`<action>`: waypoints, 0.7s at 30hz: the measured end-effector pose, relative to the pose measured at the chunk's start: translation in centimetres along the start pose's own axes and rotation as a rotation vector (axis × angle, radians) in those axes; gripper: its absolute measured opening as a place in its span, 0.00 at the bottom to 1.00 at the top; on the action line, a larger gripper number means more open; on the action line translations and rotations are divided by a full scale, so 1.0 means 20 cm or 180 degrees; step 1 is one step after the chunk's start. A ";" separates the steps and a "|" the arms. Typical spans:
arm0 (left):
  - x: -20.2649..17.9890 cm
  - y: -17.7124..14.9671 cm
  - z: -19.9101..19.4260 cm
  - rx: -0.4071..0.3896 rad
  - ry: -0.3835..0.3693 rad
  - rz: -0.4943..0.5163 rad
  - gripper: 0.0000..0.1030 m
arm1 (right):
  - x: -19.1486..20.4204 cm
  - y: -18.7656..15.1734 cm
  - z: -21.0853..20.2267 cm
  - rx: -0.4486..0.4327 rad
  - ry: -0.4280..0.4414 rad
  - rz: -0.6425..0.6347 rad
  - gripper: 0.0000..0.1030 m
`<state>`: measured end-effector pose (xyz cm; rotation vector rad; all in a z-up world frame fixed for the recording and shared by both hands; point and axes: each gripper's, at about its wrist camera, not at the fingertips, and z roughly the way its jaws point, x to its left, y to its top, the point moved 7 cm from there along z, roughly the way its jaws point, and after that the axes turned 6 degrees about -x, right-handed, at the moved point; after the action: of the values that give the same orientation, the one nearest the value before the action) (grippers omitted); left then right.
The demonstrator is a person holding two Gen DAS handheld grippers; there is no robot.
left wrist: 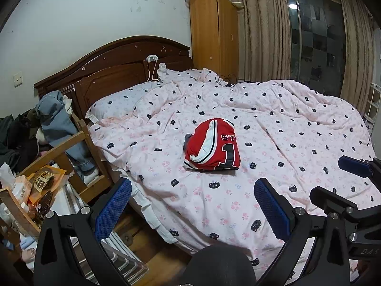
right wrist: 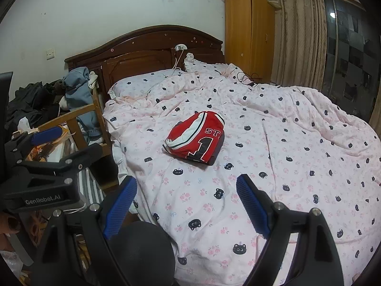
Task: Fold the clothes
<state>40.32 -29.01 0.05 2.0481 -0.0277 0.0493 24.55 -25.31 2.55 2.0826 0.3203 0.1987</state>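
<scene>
A red jersey lies folded into a compact, roughly rectangular bundle near the middle of the bed. Its fabric looks smooth and slightly glossy, with broad white bands edged in thin black piping, white letters "ST" and a large black numeral outlined in white. A dark grey layer shows under its right and near edges in the right wrist view. The duvet beneath it is soft, matte cotton, pale pink, printed with small roses and black cat faces, and rumpled into shallow creases. A pillow in a paler print lies at the far left, against a dark carved wooden headboard with a curved top. A plain orange-brown wardrobe stands behind it, beside heavy beige curtains. To the left a wooden chair carries crumpled denim.

The left hand-held gripper has black angular arms and blue fingers with a fine gridded rubber texture; its jaws stand wide apart and hold nothing. The jersey lies farther out on the bed, well apart from it, in line with the gap between the fingers. The right hand-held gripper is likewise spread wide and empty, its blue fingers ribbed. The jersey sits ahead of it, also well apart, touching neither tool
</scene>
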 end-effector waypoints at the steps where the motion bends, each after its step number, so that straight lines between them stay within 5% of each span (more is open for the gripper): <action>1: 0.00 0.00 0.00 -0.0002 -0.0003 -0.0001 0.99 | 0.00 0.00 -0.01 -0.0004 0.0001 0.0003 0.85; 21: -0.01 0.03 -0.04 -0.0044 -0.0025 0.0006 0.99 | 0.01 0.02 -0.05 -0.0025 0.0069 0.0006 0.85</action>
<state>40.15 -28.57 0.95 2.0344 -0.0349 0.0423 24.57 -24.50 3.41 2.0744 0.3302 0.2236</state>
